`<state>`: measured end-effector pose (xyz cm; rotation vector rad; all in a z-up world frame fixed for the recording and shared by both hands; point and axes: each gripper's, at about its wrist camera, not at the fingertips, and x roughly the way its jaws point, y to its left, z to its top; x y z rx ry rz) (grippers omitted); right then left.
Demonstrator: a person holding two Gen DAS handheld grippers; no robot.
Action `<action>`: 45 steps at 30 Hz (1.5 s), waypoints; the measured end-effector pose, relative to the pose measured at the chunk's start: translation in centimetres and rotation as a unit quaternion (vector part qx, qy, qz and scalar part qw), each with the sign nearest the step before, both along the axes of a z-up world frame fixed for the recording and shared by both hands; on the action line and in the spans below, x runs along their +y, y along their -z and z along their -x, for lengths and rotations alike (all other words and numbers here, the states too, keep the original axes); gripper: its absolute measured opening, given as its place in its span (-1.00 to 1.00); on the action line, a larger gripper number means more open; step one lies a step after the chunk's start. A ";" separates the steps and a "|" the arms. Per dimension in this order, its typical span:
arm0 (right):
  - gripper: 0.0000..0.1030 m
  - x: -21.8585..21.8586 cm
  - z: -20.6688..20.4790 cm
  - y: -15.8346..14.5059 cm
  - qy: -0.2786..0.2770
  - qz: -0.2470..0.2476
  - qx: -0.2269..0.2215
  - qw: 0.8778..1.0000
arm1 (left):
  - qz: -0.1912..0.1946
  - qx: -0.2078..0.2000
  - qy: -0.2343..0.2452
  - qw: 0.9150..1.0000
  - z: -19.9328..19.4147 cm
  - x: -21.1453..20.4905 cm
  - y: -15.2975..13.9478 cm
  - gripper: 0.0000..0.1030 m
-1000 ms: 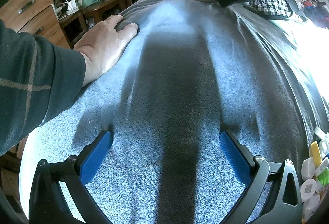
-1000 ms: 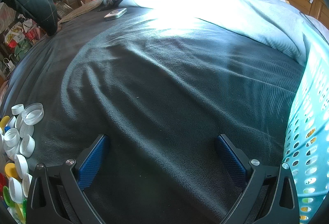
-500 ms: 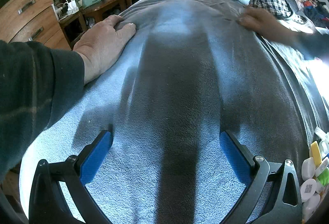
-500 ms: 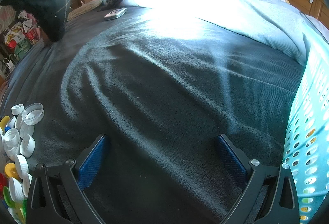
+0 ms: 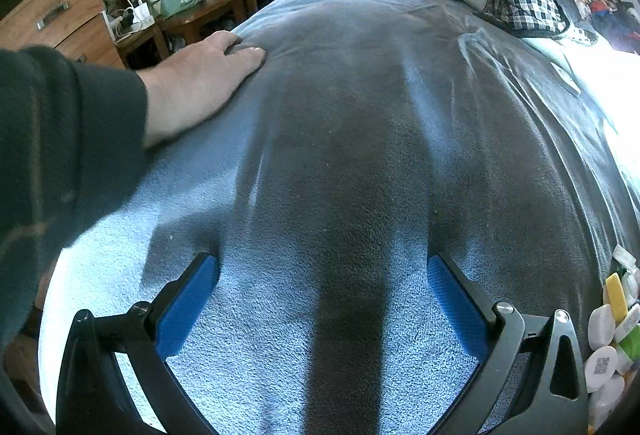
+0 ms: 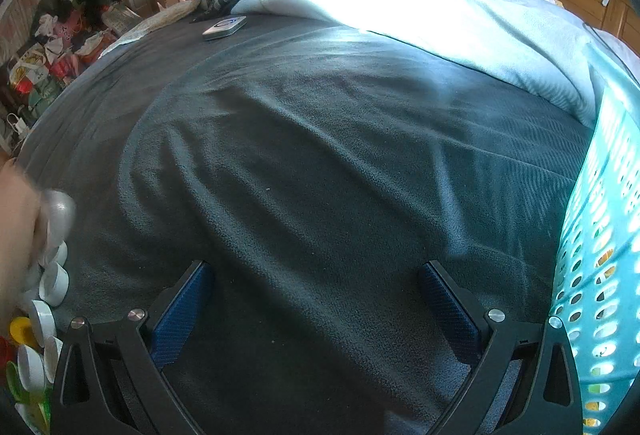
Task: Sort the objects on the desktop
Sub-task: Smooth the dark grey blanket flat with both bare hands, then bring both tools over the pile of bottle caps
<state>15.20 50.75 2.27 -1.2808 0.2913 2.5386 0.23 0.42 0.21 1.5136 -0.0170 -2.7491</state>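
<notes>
A heap of bottle caps point(image 5: 608, 331), mostly white with some yellow and green, lies on the grey blanket at the lower right edge of the left wrist view. The same caps point(image 6: 40, 315) sit at the lower left of the right wrist view, where a blurred hand point(image 6: 16, 227) touches them. My left gripper point(image 5: 323, 267) stands open over bare blanket point(image 5: 340, 135). My right gripper point(image 6: 316, 275) is open too, with nothing between its fingers. A turquoise perforated basket point(image 6: 600, 255) stands just right of the right gripper.
A person's hand point(image 5: 200, 83) in a dark sleeve presses flat on the blanket's left edge. A small white device point(image 6: 224, 27) lies far back. Plaid cloth point(image 5: 520, 7), pale bedding point(image 6: 440, 19), and a wooden dresser point(image 5: 60, 23) with bags border the bed.
The far hand that was smoothing the blanket has left the left wrist view. A blurred hand has come onto the caps at the left edge of the right wrist view. Both grippers stay put.
</notes>
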 end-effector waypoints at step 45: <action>1.00 0.1 0.4 0.4 -0.001 0.003 -0.001 1.000 | -0.030 0.024 0.061 0.997 -3.7 1.1 -4.1 0.76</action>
